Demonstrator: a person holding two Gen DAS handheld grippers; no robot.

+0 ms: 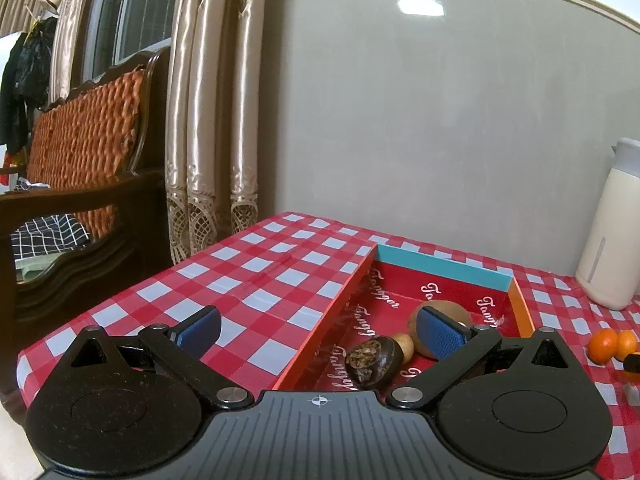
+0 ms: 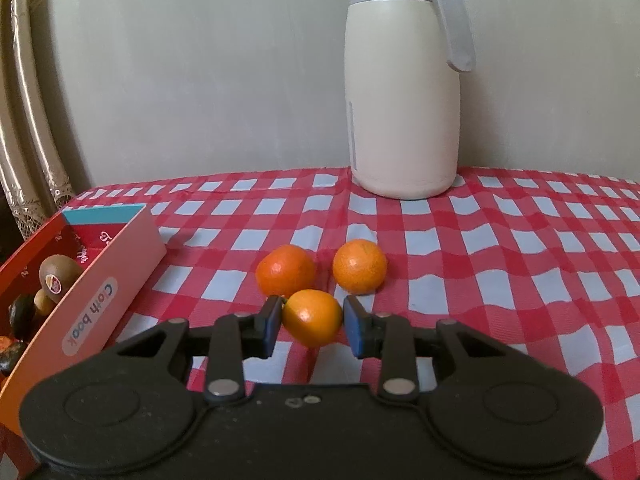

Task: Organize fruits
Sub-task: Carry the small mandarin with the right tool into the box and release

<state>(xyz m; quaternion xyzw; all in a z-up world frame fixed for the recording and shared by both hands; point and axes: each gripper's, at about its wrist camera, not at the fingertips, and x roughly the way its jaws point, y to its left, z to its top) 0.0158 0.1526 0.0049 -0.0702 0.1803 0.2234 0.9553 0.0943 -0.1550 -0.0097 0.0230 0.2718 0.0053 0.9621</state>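
Note:
Three tangerines lie on the checked tablecloth in the right wrist view. My right gripper has its jaws around the nearest tangerine, the left pad touching it and a small gap at the right pad. Two more tangerines lie just beyond it. A red cardboard box holds a kiwi, a dark passion fruit and a small brown fruit. My left gripper is open and empty, straddling the box's left wall. Two tangerines show at the right edge of the left wrist view.
A cream thermos jug stands at the back of the table against the wall; it also shows in the left wrist view. The box sits left of the tangerines. A wooden bench and curtains stand beyond the table's left edge.

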